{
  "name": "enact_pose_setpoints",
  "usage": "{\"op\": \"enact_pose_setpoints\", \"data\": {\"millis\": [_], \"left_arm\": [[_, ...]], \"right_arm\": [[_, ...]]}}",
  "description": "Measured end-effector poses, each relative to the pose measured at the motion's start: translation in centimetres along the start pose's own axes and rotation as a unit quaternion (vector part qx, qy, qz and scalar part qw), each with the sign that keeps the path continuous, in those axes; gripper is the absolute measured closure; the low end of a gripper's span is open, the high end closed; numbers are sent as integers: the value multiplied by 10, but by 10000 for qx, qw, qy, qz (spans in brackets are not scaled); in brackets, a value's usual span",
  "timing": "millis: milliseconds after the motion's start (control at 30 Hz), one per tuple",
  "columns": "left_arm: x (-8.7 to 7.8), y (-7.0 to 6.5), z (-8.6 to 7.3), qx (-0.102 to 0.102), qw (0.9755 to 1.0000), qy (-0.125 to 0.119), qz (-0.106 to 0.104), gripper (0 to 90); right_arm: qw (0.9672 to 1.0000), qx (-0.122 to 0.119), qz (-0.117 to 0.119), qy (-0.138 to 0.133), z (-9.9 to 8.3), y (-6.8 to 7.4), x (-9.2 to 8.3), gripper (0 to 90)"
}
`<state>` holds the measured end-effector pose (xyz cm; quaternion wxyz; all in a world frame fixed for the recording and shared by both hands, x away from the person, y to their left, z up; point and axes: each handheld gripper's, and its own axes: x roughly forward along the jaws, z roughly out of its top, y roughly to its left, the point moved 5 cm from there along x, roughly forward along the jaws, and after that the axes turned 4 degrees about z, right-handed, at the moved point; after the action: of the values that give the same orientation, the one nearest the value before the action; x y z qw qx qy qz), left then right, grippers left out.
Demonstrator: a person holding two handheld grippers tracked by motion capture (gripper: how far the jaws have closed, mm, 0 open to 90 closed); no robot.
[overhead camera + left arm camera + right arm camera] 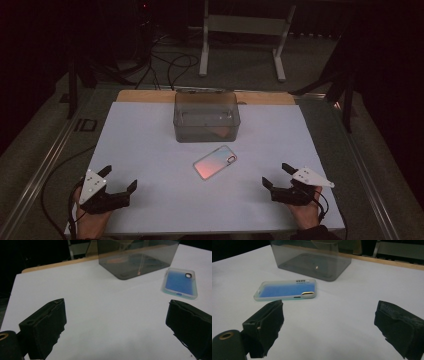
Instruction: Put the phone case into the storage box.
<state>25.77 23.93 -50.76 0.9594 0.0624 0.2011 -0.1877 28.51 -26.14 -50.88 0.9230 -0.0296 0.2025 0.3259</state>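
Nothing of the work looks done yet, as I judge it. The phone case (pixel 215 162) lies flat on the white table sheet (pixel 150 140), and neither pair of tongs touches it. The clear box (pixel 206 117) stands upright beyond it; from the way things are laid out, I suppose the case should go into this box, so the reaching, the gripping, the lifting and the placing are all left to do.

The left gripper (pixel 121 182) rests low near the front left corner of the sheet, held by the person's hand. Its jaws stand wide apart and there is only bare sheet between them. The right gripper (pixel 278 177) is near the front right corner, also wide open and holding nothing.

The case lies between the two grippers and farther from the person than both, somewhat nearer to the right one. In the left gripper view the case (pixel 180 283) sits ahead and toward the right jaw, well apart from it. In the right gripper view the case (pixel 286 290) is ahead and just past the left jaw (its camera cut-out end points toward the box). The box (pixel 312 258) is behind the case, near it but not touching.
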Motion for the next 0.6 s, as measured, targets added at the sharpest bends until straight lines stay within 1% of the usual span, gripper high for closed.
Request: {"op": "enact_pose_setpoints", "data": {"millis": [233,333,400,433,533,600], "left_arm": [[0,-1,2,39,9999,-31,103,24],[1,-1,4,77,9998,-49,201,10],[0,-1,8,105,9995,-112,273,6],[0,-2,10,73,9996,-138,228,6],[1,-5,14,70,9997,-171,159,6],[4,-8,16,50,9998,-154,75,6]], "right_arm": [[10000,-5,5,20,0,0,1,91],[10000,-13,13,46,-1,0,2,91],[10000,-17,3,63,-2,0,3,91],[10000,-15,10,63,-2,0,3,91],[10000,-15,11,61,-2,0,3,92],[10000,-20,18,67,-2,0,3,91]]}}
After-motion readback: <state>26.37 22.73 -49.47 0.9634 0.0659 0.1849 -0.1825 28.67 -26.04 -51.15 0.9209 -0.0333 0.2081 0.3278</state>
